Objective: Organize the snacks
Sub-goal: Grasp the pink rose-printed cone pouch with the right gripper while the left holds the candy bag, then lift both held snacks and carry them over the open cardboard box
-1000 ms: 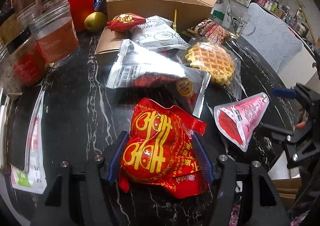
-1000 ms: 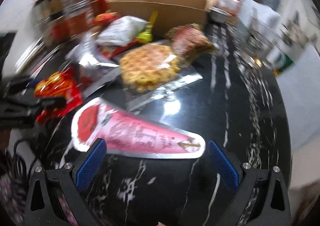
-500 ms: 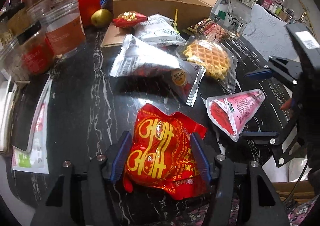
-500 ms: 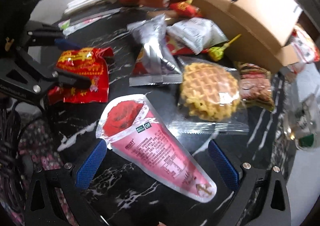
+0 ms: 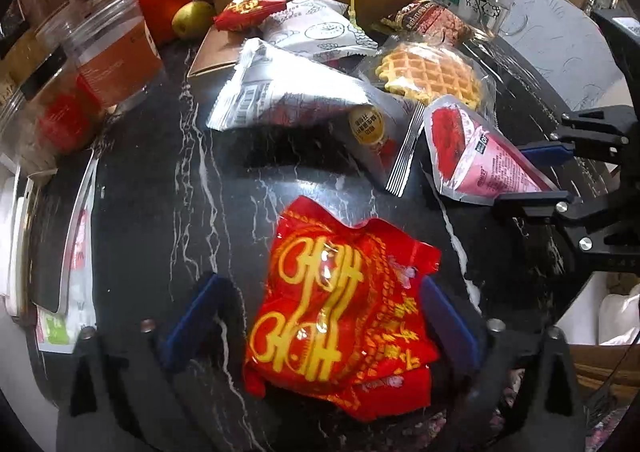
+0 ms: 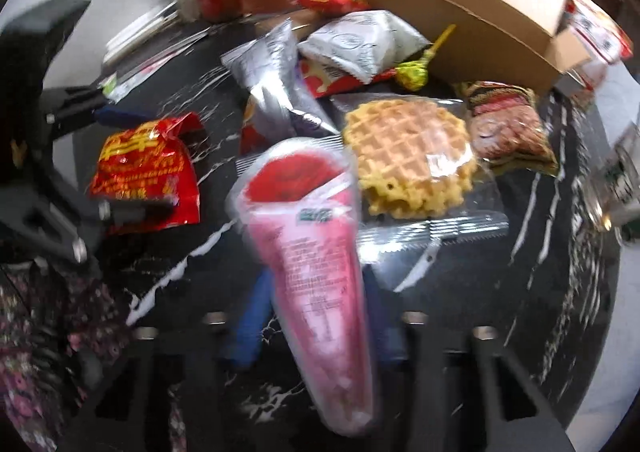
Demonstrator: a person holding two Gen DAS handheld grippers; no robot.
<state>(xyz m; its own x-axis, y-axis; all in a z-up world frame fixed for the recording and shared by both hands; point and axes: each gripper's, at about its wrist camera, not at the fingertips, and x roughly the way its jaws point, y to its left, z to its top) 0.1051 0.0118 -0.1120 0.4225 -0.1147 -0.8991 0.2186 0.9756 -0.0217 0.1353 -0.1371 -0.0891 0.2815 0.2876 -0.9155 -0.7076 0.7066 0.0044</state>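
**Two grippers checked, one pack at each**

Found left gripper (image 5: 322, 318) spread wide, low over the table (image 5: 140, 192), gripping nothing. Noted red pack (image 5: 332, 292) lying flat between its pads: right pad just beside the wrapper, left pad apart from it.

Found right gripper (image 6: 318, 324) closed on the narrow end of the pink cone pack (image 6: 316, 252), wide end pointing away. Confirmed from the left wrist view: both fingers pinching the cone's tip. Could not tell through the blur whether the cone's wide end touches the table.

Recorded beyond the cone: wrapped waffle (image 6: 408, 156) just beside it, silver pack (image 5: 304, 100) between waffle and red pack, brown pack (image 6: 508, 132) touching the waffle's far side. Recorded further back: white pack (image 5: 316, 28), lollipop (image 6: 412, 72), small red pack (image 5: 248, 10), all against the open box (image 6: 460, 12). Logged pear (image 5: 192, 18) and jars (image 5: 116, 52) at far left.
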